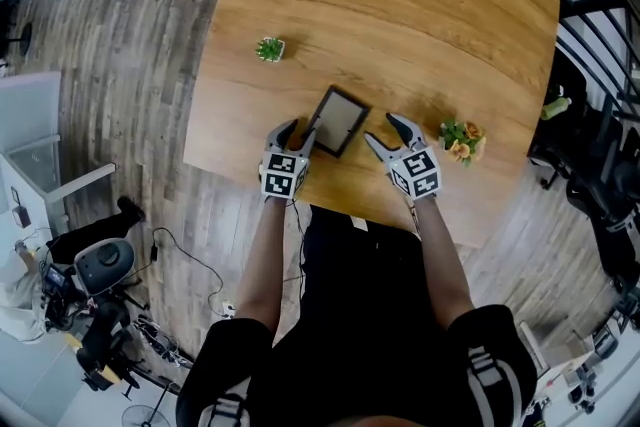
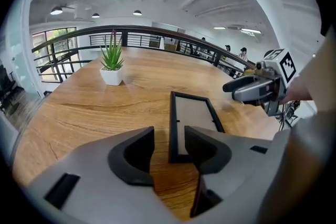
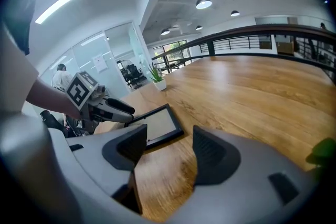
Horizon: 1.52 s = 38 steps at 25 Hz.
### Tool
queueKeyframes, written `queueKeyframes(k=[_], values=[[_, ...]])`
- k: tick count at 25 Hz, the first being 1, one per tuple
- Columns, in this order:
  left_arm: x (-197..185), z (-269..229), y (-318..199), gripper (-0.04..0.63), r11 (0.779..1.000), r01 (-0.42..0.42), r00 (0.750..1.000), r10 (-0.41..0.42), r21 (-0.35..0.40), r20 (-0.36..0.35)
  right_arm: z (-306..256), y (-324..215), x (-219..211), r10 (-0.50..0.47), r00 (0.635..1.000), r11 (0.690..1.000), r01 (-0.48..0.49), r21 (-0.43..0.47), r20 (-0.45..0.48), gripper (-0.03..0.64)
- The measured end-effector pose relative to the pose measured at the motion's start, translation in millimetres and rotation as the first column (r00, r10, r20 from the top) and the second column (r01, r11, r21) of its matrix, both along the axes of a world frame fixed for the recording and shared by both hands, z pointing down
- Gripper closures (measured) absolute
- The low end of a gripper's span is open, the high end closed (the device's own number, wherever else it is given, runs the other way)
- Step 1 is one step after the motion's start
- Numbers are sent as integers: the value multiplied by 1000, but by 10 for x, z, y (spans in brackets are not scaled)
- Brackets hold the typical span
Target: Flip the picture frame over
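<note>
The picture frame (image 1: pixel 338 120) lies flat on the wooden tabletop (image 1: pixel 400 5), close to the edge nearest the person and about midway along it. It has a dark border, and its greyish panel faces up.

The left gripper (image 1: pixel 297 133) sits at the frame's near left corner. In the left gripper view its fingers stand moderately apart and press on nothing. The frame's (image 2: pixel 194 118) left border runs into the gap between them, and the right finger (image 2: pixel 207 149) covers the near end of the frame. Whether that finger touches the frame cannot be told.

The right gripper (image 1: pixel 388 134) is just beside the frame's right side, apart from it. In the right gripper view its fingers are wide open with only bare wood between them, and the frame (image 3: pixel 157 126) lies beyond the left finger (image 3: pixel 126 149).

A small white pot (image 1: pixel 269 49) holding a spiky green plant stands further in on the tabletop, toward its left edge and well apart from the frame. A bunch of orange flowers (image 1: pixel 461 140) with green leaves stands near the right gripper, toward the near right corner; its container cannot be made out.
</note>
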State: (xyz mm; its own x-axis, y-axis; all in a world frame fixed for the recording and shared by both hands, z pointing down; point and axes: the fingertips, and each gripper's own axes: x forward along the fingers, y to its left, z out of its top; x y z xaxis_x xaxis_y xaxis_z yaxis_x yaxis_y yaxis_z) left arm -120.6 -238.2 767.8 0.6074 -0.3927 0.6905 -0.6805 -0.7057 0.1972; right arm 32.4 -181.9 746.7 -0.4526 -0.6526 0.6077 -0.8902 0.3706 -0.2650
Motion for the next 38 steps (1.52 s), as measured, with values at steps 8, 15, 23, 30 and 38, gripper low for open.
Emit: queueKeyframes(k=[8,15,23,30,38], values=[[26,159,-27,401,1000,-17,998,18,-23,58,-2,-2,95,21,1000,1000,-21,-10,-10,334],[76,162,39,483,996,5,1000,-3,-92,22,-75,16,138,29,999,1000,-29,-3,-13,336],[76,164,17,508,989,80,997,-77,-121,29,-128,93,143,39,999,999,-39,6,-8,336],[-18,176,71,535,975,171,985,-164,-144,63,-213,191,35,9,1000,1000,-8,18,-20,336],[-40,94,156,537,954,235,972,-235,-187,25,-281,240,-59,-2,1000,1000,2,18,14,336]])
